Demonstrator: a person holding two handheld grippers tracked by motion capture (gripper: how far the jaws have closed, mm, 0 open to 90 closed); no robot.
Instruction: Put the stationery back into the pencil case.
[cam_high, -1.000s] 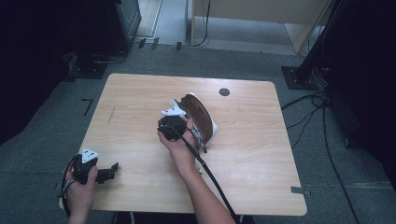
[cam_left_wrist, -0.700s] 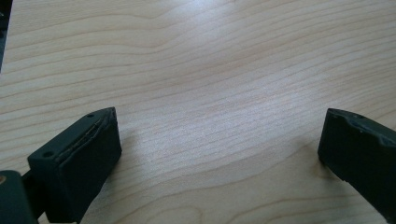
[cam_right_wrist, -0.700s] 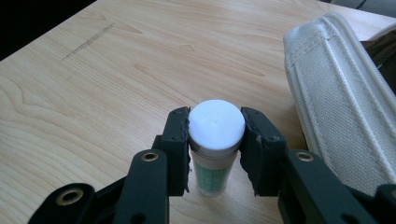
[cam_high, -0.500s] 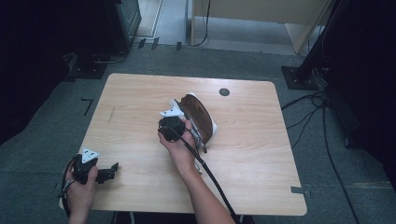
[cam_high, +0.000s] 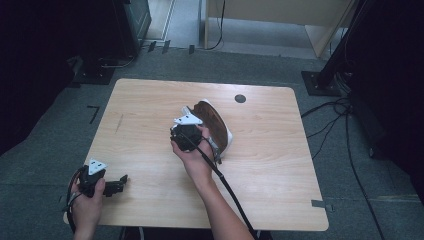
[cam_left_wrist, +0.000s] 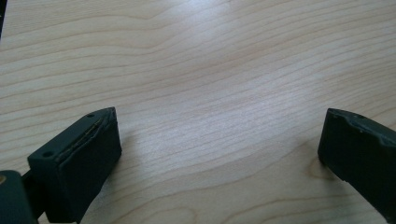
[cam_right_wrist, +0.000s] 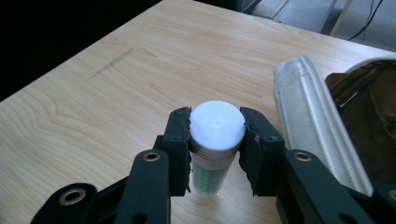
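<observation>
Right gripper (cam_right_wrist: 217, 140) clamped on a white-capped bottle (cam_right_wrist: 215, 140).

Its jaws, which had just been closing, pressed both sides of the upright bottle's cap above the bench (cam_right_wrist: 116, 88); a white-edged brown bag (cam_right_wrist: 327, 121) lay just beside it. Well apart, the left gripper (cam_left_wrist: 219, 149) rested on bare bench with jaws spread wide, holding nothing.

Lots of bare desk (cam_high: 280, 165) at right and far left, easy to pass. White bag (cam_high: 224, 134) with brown inside blocks middle, just beside right hand-held gripper (cam_right_wrist: 217, 128). Open wood in front of left hand-held gripper (cam_left_wrist: 219, 140).
</observation>
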